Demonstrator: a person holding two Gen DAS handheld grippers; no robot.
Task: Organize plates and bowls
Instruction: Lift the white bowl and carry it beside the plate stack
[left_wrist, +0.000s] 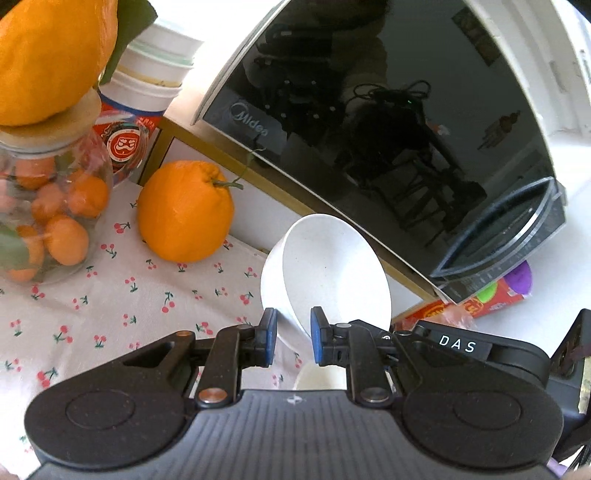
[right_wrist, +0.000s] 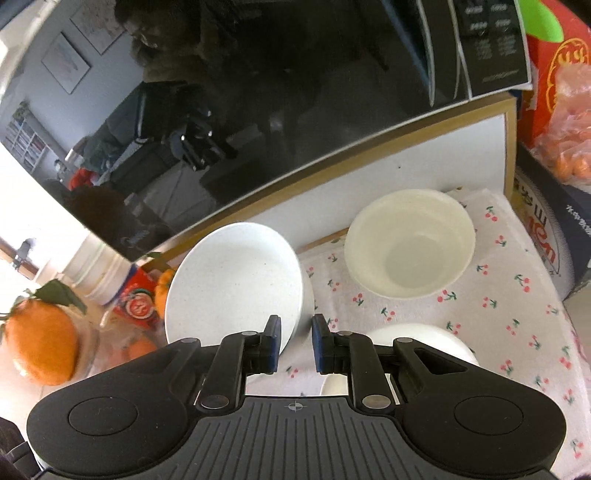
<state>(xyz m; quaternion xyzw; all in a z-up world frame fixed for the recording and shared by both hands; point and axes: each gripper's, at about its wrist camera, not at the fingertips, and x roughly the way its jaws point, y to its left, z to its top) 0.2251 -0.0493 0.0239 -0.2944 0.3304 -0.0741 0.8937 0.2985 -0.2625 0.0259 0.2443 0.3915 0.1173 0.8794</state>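
A white speckled bowl (left_wrist: 332, 273) is tilted on its side, its rim between the blue pads of my left gripper (left_wrist: 293, 341), which is shut on it. In the right wrist view the same bowl (right_wrist: 232, 280) sits just left of my right gripper (right_wrist: 295, 343), whose rim-side pad touches it; the jaws stand slightly apart with a gap and grip nothing clearly. A cream bowl (right_wrist: 410, 240) stands upright on the cherry-print cloth (right_wrist: 517, 314). Another white bowl (right_wrist: 417, 339) lies partly hidden under the right gripper.
A black Midea microwave (left_wrist: 388, 129) on a white gold-edged stand (right_wrist: 351, 177) blocks the back. A large orange (left_wrist: 184, 210), a jar of small oranges (left_wrist: 48, 206) and stacked cups (left_wrist: 147, 81) stand at left. Red boxes (right_wrist: 554, 92) stand at right.
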